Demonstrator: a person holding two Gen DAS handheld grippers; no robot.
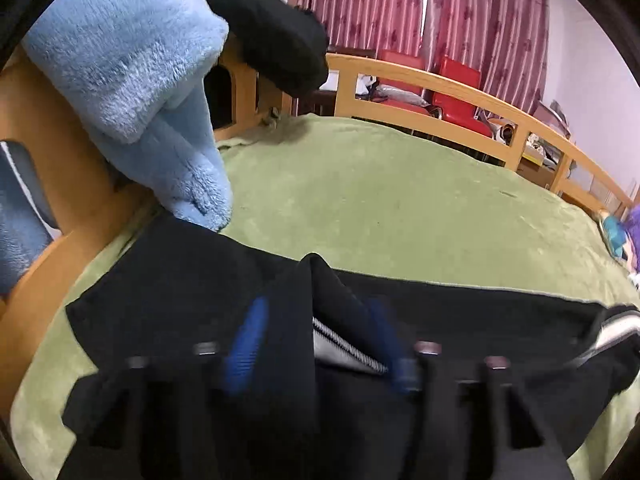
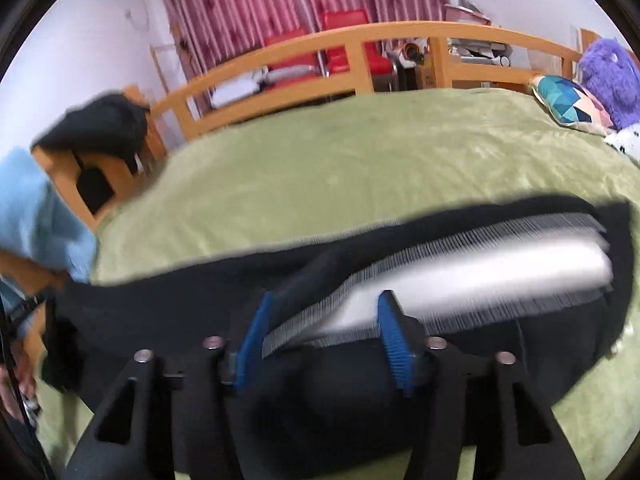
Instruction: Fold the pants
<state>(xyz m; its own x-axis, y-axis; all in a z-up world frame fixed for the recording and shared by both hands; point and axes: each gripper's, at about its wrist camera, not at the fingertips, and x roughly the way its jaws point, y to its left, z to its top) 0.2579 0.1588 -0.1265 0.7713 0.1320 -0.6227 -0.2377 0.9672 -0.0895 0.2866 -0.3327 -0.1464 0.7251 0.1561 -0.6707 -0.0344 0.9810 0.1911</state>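
Note:
Black pants (image 1: 168, 300) with a white side stripe (image 2: 480, 268) lie across the near part of a green bed cover (image 1: 380, 184). My left gripper (image 1: 318, 344) is over them with its blue pads (image 1: 244, 344) spread apart. A raised fold of black cloth with a bit of the striped trim stands loose in the gap. In the right wrist view my right gripper (image 2: 324, 340) is also open. The pants (image 2: 160, 312) and the end of the white stripe lie between its pads (image 2: 394, 340), which do not pinch the cloth.
A light blue fleece garment (image 1: 132, 72) and a black one (image 1: 276, 32) hang over the wooden bed frame (image 1: 440, 84) at the left. Red chairs (image 1: 456, 80) and pink curtains stand behind the rail. A patterned cushion (image 2: 568, 100) and a purple plush (image 2: 608, 76) sit at the far right.

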